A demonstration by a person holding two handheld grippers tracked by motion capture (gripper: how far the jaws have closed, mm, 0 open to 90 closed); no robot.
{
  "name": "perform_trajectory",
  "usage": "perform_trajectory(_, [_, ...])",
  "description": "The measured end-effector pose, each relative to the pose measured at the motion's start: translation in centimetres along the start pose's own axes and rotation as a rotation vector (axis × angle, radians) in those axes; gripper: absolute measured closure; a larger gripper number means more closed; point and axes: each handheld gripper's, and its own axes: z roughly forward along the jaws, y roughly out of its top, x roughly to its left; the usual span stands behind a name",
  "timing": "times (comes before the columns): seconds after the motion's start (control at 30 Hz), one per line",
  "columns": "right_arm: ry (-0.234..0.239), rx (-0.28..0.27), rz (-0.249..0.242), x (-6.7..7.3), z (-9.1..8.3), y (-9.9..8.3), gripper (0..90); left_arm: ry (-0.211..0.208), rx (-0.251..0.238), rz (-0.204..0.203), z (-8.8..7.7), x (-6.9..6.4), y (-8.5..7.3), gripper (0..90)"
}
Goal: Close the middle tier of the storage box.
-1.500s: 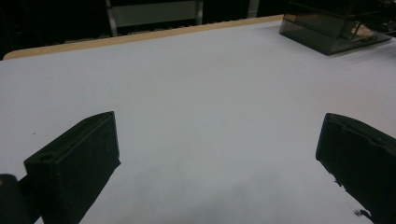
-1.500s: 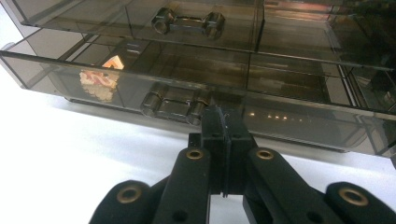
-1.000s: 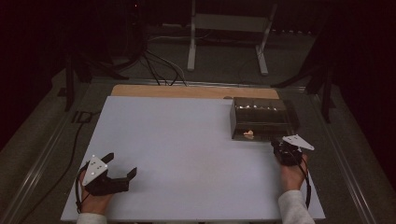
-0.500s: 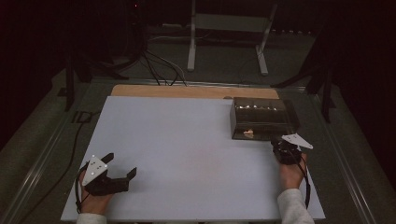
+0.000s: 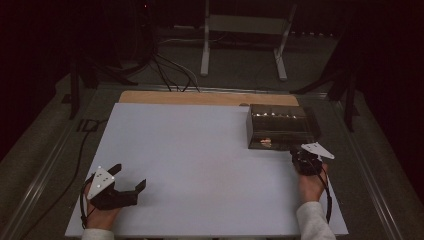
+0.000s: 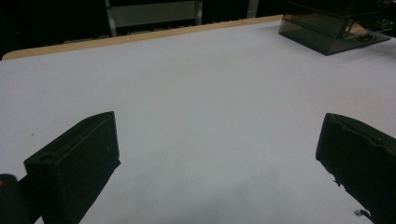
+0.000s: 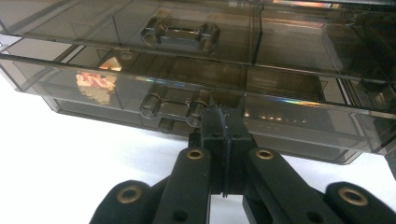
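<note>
The smoky plastic drawer box (image 5: 281, 127) sat at the worktop's (image 5: 200, 150) right edge. The right tool (image 7: 223, 122), jaws closed on nothing, met its lower drawer handle (image 7: 172, 108); the left tool (image 5: 131, 177) gaped empty. Rigid, light, slippery, it probably needed gripping by that handle.

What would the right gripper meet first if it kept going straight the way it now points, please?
Most likely the lower drawer handle of the smoky plastic drawer box: the shut right gripper points at the box front, tips beside that handle. Contact is unclear.
</note>
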Motion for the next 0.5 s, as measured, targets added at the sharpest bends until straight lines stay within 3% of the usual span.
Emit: perform_trajectory(0.5, [-0.004,-0.009,0.031,-0.01,0.43,0.13,90.0,0.000,0.000,0.002,-0.06,0.00,-0.02,0.6])
